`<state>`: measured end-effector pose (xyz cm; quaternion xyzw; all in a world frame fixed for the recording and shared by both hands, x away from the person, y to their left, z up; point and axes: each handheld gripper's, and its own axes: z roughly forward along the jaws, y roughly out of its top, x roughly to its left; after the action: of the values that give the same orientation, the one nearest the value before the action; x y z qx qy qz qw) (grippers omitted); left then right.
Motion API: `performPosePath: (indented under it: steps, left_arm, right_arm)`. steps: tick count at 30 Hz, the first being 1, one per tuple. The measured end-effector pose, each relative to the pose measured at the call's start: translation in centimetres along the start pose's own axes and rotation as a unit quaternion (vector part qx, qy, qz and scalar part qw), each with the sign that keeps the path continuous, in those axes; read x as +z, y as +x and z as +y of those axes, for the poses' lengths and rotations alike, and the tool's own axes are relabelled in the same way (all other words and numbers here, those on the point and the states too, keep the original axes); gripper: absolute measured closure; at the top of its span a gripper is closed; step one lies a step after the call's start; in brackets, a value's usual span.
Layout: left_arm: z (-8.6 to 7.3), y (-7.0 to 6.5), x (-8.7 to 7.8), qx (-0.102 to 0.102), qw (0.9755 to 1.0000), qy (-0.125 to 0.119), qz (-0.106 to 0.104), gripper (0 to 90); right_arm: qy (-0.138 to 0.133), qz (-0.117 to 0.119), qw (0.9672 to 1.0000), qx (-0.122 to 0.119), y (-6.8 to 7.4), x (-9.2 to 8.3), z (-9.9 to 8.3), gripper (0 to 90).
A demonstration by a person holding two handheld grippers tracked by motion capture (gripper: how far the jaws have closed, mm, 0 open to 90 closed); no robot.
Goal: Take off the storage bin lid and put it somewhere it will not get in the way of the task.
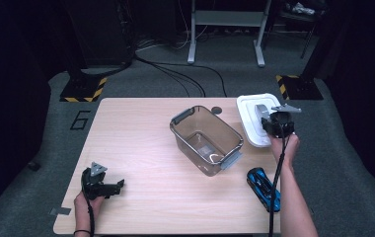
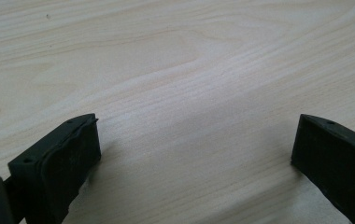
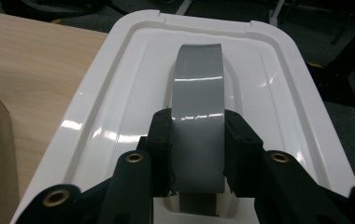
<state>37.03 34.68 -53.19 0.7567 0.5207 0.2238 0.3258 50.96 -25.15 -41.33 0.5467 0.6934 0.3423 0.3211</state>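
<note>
1. Right gripper [image 3: 198, 140]: fingers pinching a roll of grey tape [image 3: 199, 116], roll standing on edge, one finger [image 3: 162, 140] on each flat side.
2. Tape sits over the middle of the white lid [image 1: 247, 106], which lies flat on the desk [image 1: 141, 148] just to the right of the clear bin [image 1: 206, 139]. Cannot tell whether the roll rests on the lid or hangs just above it.
3. Left gripper [image 1: 119, 185]: well away from the bin, near the desk's front left. Fingers [image 2: 68, 158] spread, bare wood between them; idle.
4. Bin open, and it looks empty apart from what seems a label on the floor.
5. Blue object [image 1: 263, 187] lies near the bin's front right, untouched.
6. Judgement: grasp done; still left, probably, are carrying the tape to the bin and fitting the lid.
</note>
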Motion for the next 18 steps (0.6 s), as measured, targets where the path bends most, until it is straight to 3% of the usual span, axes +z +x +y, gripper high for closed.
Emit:
performPosePath:
  steps: [6, 18]
  left_arm:
    - [0.0, 0.0, 0.0, 0.000, 1.0000, 0.000, 0.000, 1.4]
    - [0.0, 0.0, 0.0, 0.000, 1.0000, 0.000, 0.000, 1.3]
  right_arm:
    - [0.021, 0.000, 0.9995, 0.022, 0.0, 2.0, -2.1, 67.0]
    - [0.056, 0.000, 0.9979, 0.031, 1.0, 5.0, -3.9, 67.0]
